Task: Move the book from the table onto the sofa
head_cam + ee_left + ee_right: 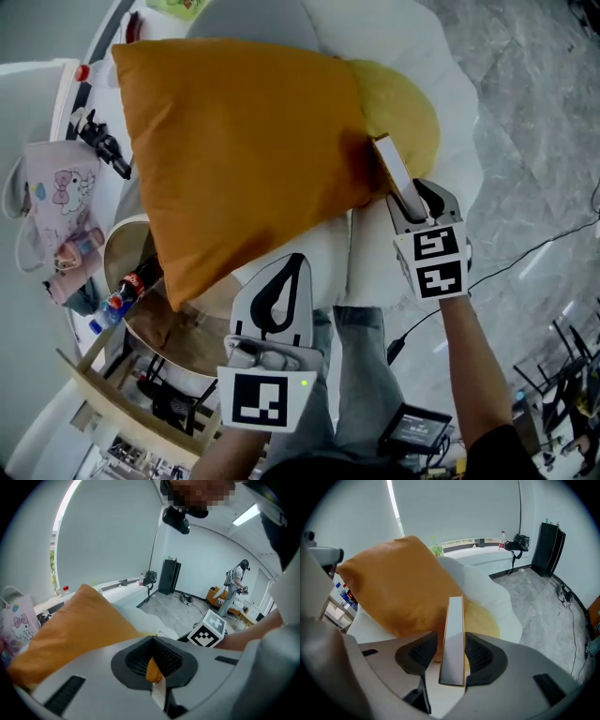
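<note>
Grippers: right gripper (451, 644) open, book (454, 616) stood loose between jaws; left gripper (151, 641) clamped on orange cushion (79, 625)
Surface: white sofa (487, 592)
Room: grey floor (543, 604)

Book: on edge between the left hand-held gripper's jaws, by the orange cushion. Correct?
Wrong gripper. The book stands on edge between the jaws of the right hand-held gripper, by the orange cushion; the right gripper view shows it. The left hand-held gripper is shut, no book in it.

The cushion (244, 141) is orange, the sofa (455, 89) white
</note>
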`<state>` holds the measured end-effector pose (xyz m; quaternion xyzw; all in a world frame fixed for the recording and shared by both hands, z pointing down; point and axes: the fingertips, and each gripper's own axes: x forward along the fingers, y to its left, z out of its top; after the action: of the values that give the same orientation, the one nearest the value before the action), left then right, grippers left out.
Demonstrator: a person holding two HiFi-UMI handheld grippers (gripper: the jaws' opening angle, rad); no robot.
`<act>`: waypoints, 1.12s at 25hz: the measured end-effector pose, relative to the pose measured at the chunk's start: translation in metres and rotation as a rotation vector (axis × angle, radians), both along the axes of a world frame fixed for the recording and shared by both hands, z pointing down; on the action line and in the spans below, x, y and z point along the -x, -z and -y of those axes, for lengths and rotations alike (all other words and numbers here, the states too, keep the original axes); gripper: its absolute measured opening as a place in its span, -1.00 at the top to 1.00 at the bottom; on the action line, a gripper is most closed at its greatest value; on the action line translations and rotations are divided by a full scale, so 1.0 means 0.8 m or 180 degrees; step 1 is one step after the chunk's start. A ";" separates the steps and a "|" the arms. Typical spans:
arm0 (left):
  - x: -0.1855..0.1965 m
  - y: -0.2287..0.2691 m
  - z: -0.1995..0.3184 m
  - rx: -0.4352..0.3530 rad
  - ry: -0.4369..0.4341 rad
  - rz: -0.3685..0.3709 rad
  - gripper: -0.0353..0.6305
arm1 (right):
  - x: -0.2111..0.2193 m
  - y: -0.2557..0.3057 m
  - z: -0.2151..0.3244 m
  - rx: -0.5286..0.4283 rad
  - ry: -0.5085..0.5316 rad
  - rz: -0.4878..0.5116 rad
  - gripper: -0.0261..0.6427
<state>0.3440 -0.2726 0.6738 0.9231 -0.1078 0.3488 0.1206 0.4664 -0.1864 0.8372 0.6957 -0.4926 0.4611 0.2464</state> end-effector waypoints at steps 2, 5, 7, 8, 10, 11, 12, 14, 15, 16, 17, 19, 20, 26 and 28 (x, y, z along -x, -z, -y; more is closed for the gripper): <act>-0.016 -0.024 -0.020 0.0229 -0.0034 0.0111 0.86 | 0.001 0.005 -0.001 -0.0019 0.0006 -0.0028 0.34; -0.055 -0.051 -0.041 0.0275 -0.0081 0.0124 0.86 | 0.003 0.011 -0.004 -0.0057 0.0020 -0.0018 0.35; -0.072 -0.064 -0.045 0.0225 -0.0112 0.0137 0.86 | 0.004 0.014 -0.004 -0.0085 0.0023 -0.0019 0.35; -0.076 -0.068 -0.045 0.0213 -0.0105 0.0157 0.86 | 0.004 0.017 -0.005 -0.0098 0.0024 -0.0031 0.35; -0.076 -0.068 -0.042 0.0221 -0.0059 0.0180 0.86 | 0.008 0.025 -0.008 -0.0113 0.0023 -0.0058 0.36; -0.075 -0.065 -0.040 0.0223 -0.0041 0.0175 0.87 | 0.010 0.030 -0.010 -0.0118 0.0018 -0.0068 0.36; -0.074 -0.061 -0.036 0.0208 -0.0032 0.0166 0.87 | 0.011 0.036 -0.012 -0.0126 0.0014 -0.0075 0.36; -0.071 -0.050 -0.028 0.0141 -0.0019 0.0147 0.86 | 0.012 0.049 -0.014 -0.0152 0.0016 -0.0098 0.36; -0.070 -0.045 -0.024 0.0107 -0.0008 0.0133 0.86 | 0.012 0.055 -0.015 -0.0164 0.0016 -0.0122 0.37; -0.068 -0.039 -0.020 0.0079 0.0006 0.0118 0.86 | 0.011 0.060 -0.017 -0.0175 0.0011 -0.0152 0.37; -0.065 -0.034 -0.018 0.0056 0.0017 0.0104 0.86 | 0.011 0.066 -0.020 -0.0185 0.0000 -0.0178 0.37; -0.059 -0.022 -0.016 0.0023 0.0027 0.0081 0.86 | 0.012 0.081 -0.027 -0.0206 -0.0027 -0.0215 0.37; -0.056 -0.016 -0.017 0.0011 0.0023 0.0070 0.86 | 0.013 0.088 -0.031 -0.0216 -0.0037 -0.0237 0.37; -0.035 0.029 -0.030 -0.0088 -0.0056 -0.0006 0.87 | 0.028 0.140 -0.049 -0.0268 -0.0046 -0.0388 0.45; -0.024 0.050 -0.033 -0.0109 -0.0051 -0.0046 0.87 | 0.036 0.165 -0.054 -0.0295 -0.0045 -0.0447 0.48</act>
<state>0.3630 -0.2459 0.6342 0.9284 -0.1054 0.3412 0.1028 0.4376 -0.1430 0.7055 0.7404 -0.4900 0.3897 0.2446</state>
